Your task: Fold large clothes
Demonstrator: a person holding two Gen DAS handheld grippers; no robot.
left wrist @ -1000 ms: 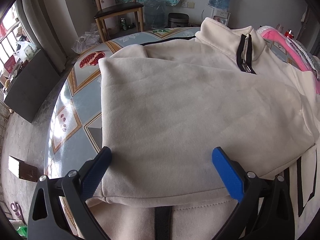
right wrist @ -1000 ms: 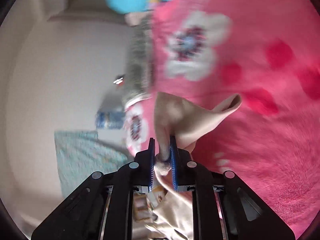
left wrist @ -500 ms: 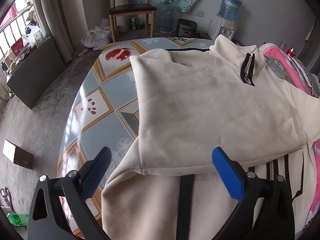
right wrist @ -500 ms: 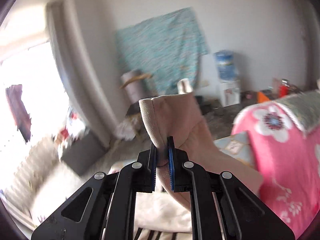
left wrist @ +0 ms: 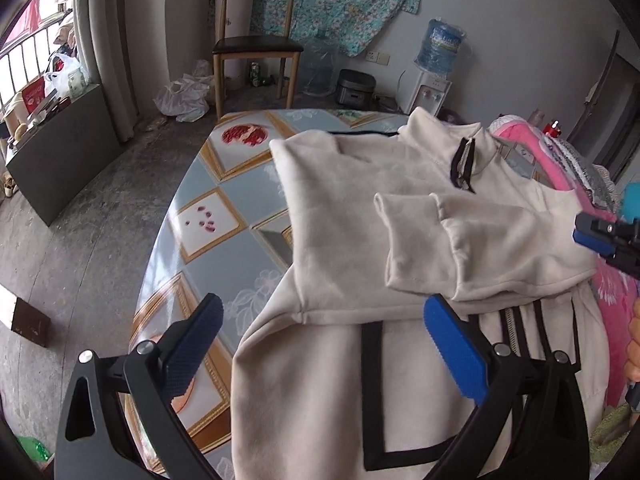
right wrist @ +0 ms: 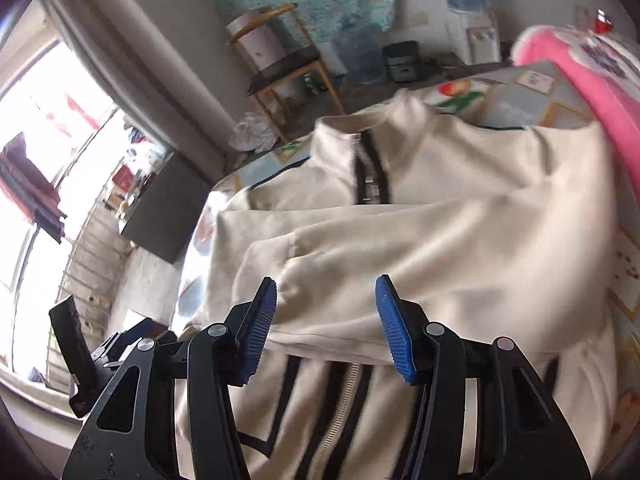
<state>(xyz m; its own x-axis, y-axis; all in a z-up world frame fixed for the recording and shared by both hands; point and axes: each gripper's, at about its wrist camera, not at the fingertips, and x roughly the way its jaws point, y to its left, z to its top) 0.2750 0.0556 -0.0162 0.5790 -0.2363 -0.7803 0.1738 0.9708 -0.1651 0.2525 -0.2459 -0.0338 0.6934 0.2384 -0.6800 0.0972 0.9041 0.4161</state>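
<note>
The cream zip jacket (left wrist: 360,208) is lying spread across the middle of the tiled-pattern bench (left wrist: 224,216), collar toward the upper centre of the left wrist view and hem running off the lower edge, which is keeping its front flat so each fold can land on a smooth layer. One sleeve (left wrist: 472,248) is resting across the chest, its cuff pointing toward the frame's centre, apparently laid there to bring the garment into a narrower block; the other side is already turned in, its folded edge running down the left of the body. The right tool (right wrist: 326,320) is hovering over that sleeve in the lower middle of its own view; its jaws have just been opening, and they are standing apart with nothing between them, the cloth lying below and beyond the pads, which reads as a release after laying the sleeve down. The left tool (left wrist: 320,344) is hanging spread wide above the lower body near the black trim (left wrist: 370,396), gripping nothing, probably waiting to take the hem for the next fold. A pink floral blanket (left wrist: 616,304) is lying along the right edge, and a wooden chair (left wrist: 256,44) is standing at the upper centre, well apart from the bench.
</note>
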